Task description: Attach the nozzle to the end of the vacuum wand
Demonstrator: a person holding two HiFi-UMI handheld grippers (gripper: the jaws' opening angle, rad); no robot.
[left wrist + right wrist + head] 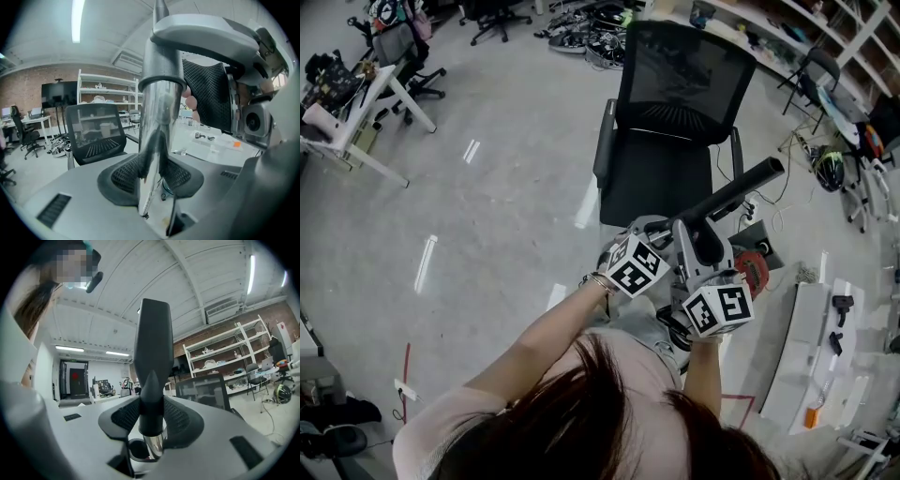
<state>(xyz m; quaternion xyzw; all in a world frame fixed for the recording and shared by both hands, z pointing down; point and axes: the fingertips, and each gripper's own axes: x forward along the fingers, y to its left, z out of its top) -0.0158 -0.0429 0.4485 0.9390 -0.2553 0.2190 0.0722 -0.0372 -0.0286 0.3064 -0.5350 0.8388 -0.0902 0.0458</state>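
Note:
A black crevice nozzle [741,192] slants up and to the right from my two grippers, over the seat of an office chair. In the right gripper view the nozzle [152,352] stands upright, and my right gripper [151,420] is shut on its round collar, with the shiny wand end [153,446] showing just below. My left gripper [152,176] is shut on the silver wand tube [159,117], whose grey vacuum body [206,33] arches above. In the head view only the marker cubes show clearly, left [637,265] and right [719,309], close together in front of the person's chest.
A black mesh office chair [675,112] stands right behind the nozzle. An orange cable reel [753,267] lies on the floor to its right. A white bench [806,366] with small tools runs along the right, and a desk [356,112] stands at the upper left.

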